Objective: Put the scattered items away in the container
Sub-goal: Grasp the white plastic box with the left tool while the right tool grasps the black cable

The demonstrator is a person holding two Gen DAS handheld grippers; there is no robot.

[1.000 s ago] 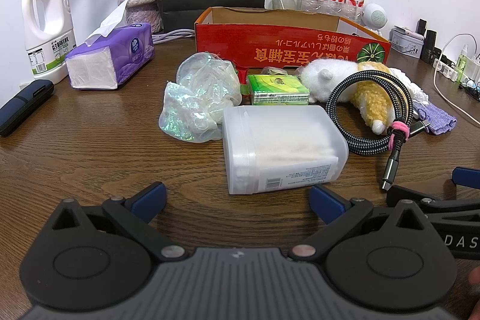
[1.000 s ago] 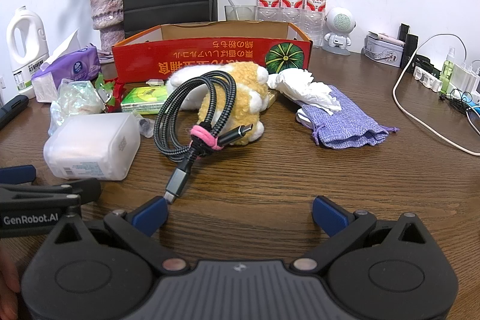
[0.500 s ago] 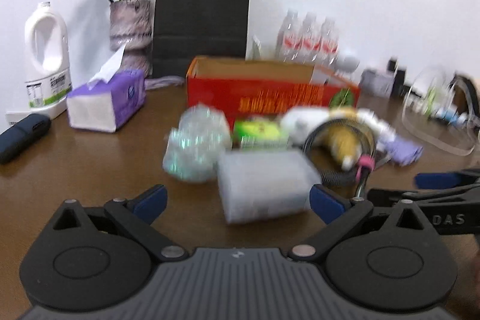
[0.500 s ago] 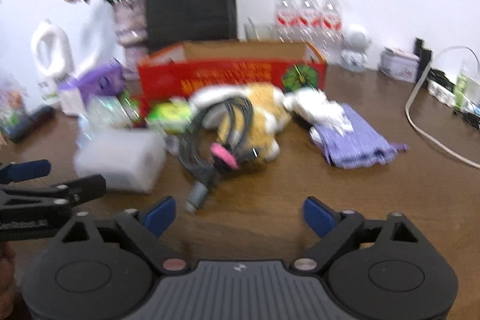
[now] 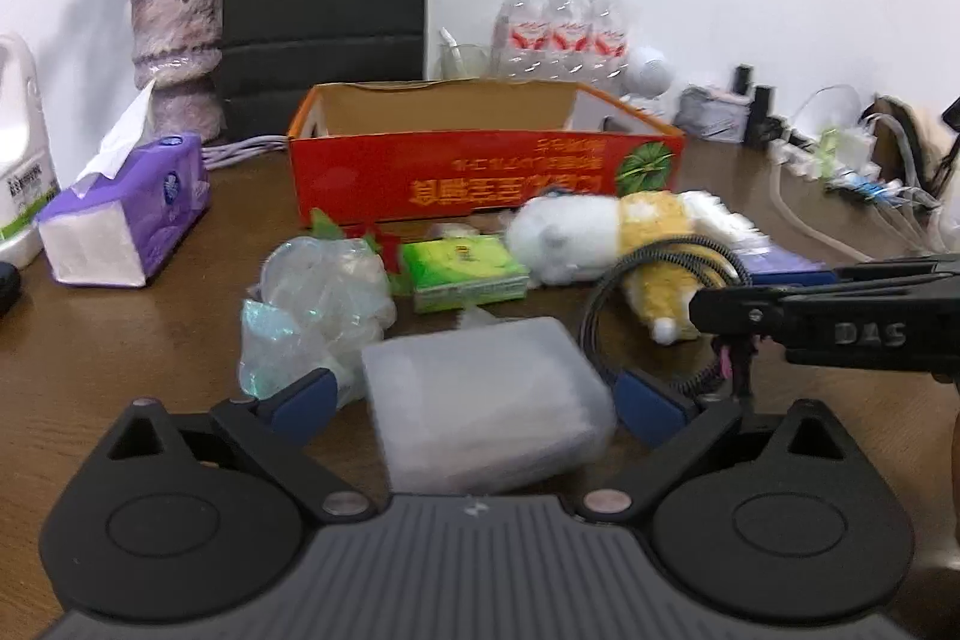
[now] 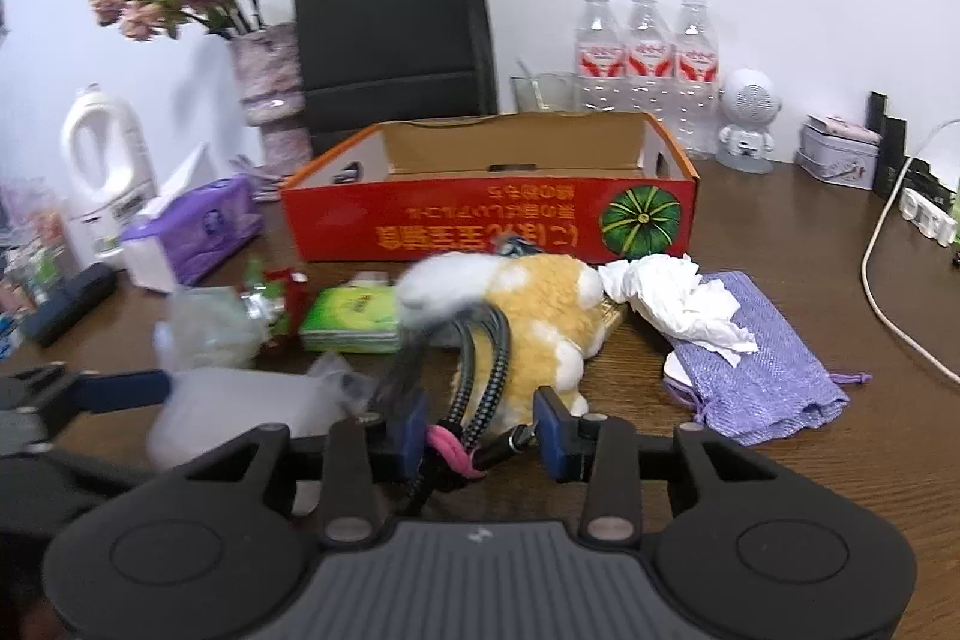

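The red cardboard box [image 5: 480, 172] [image 6: 492, 226] stands open at the back of the brown table. In front lie a translucent plastic container [image 5: 486, 412] [image 6: 240, 412], a crumpled plastic bag [image 5: 312, 304], a green packet [image 5: 462, 271] [image 6: 354, 319], a white-and-yellow plush toy [image 5: 606, 235] [image 6: 540, 304], crumpled white tissue [image 6: 678, 304] and a purple pouch [image 6: 768, 376]. My left gripper [image 5: 474, 400] is open, with the container between its fingers. My right gripper [image 6: 480, 436] has narrowed around the coiled braided cable [image 6: 480, 376] [image 5: 654, 280] at its pink tie; the jaws flank it with small gaps.
A purple tissue pack [image 5: 132, 220], white jug [image 6: 108, 160], vase of dried flowers [image 5: 174, 52], black paper bag [image 5: 324, 4], water bottles [image 6: 642, 64] and a small white robot figure [image 6: 747, 118] line the back. Power strips and white cables [image 5: 840, 172] lie at the right.
Both grippers moved forward. The left gripper now has the plastic container between its fingers. The right gripper closed from wide open to narrow around the cable.
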